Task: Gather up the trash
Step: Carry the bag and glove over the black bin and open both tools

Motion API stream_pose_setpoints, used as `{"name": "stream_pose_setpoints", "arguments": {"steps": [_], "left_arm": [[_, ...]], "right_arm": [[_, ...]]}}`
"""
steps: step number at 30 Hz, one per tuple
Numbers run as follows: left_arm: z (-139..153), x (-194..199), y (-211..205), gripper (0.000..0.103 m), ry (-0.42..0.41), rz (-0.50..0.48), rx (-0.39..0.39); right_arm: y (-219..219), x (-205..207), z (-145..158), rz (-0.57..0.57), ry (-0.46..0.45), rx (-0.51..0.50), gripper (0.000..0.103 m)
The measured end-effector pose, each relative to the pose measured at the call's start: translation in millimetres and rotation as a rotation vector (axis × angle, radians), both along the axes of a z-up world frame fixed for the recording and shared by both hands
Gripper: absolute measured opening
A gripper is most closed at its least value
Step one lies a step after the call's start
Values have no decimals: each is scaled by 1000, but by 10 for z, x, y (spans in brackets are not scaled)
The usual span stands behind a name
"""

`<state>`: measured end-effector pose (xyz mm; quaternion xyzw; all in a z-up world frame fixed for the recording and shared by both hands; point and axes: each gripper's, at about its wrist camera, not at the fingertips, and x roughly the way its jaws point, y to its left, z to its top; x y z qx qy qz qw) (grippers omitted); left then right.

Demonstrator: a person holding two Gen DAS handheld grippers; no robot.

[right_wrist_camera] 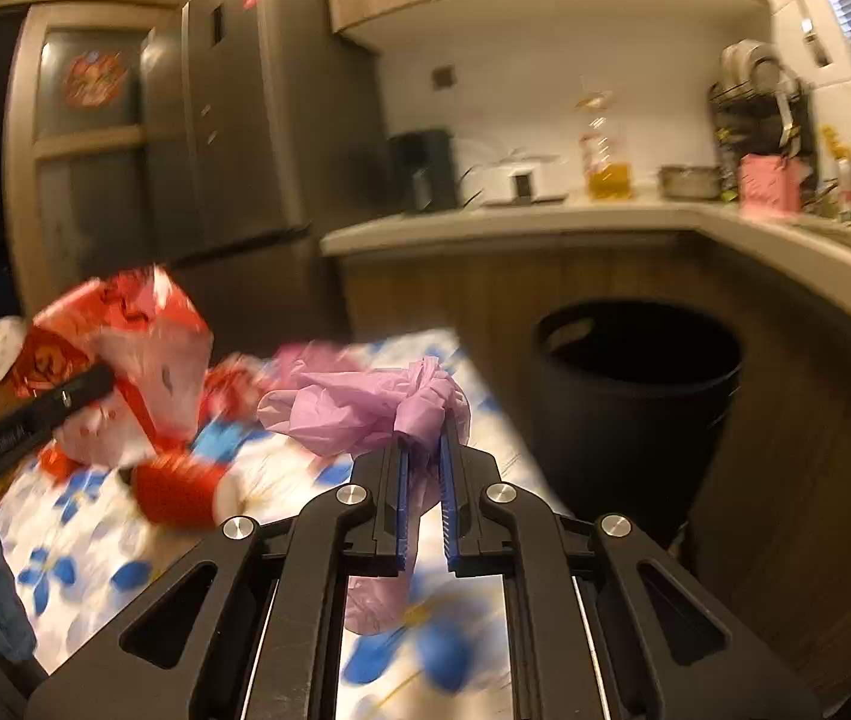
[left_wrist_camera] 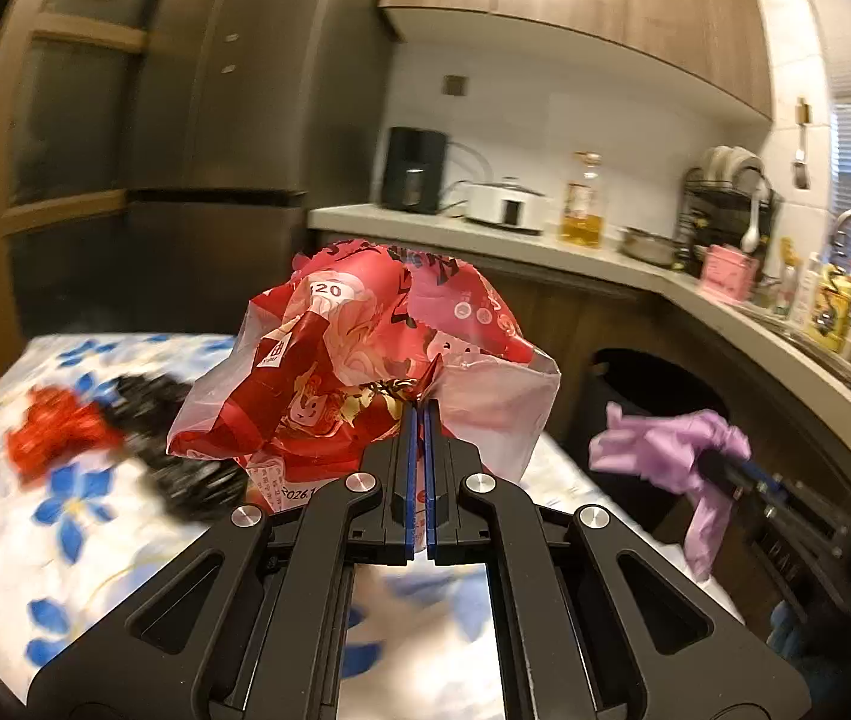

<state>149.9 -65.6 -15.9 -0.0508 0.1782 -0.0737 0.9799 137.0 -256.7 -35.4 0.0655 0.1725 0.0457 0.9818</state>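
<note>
Left claw [left_wrist_camera: 422,414] grips a red wrapper [left_wrist_camera: 359,354] above the counter [left_wrist_camera: 5,540]. Right claw [right_wrist_camera: 425,450] grips a purple glove [right_wrist_camera: 359,408] above the counter's far edge, near the bin [right_wrist_camera: 635,408].

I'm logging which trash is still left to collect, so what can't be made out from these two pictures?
- Black heap and red scrap on the floral table, left wrist view: motion blur hides what they are.
- Inside the black bin, right wrist view: too dark to see contents.
- Red snack bag: crumpling hides its print.
- Purple glove: lower end hidden behind the right gripper.
</note>
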Motion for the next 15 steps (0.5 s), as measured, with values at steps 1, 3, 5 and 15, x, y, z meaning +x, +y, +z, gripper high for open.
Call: {"name": "stream_pose_setpoints", "arguments": {"steps": [1, 3, 5, 15], "left_arm": [[26, 43, -86, 1, -8, -18, 2], [81, 138, -267, 1, -21, -57, 1], [136, 231, -463, 1, -33, -99, 0], [373, 641, -1296, 1, -103, -259, 3]], "right_arm": [[-53, 8, 42, -16, -11, 1, 10], [-217, 28, 159, -59, -43, 2, 10], [-345, 64, 249, -95, -70, -3, 10], [-945, 338, 548, -232, -158, -27, 10]]}}
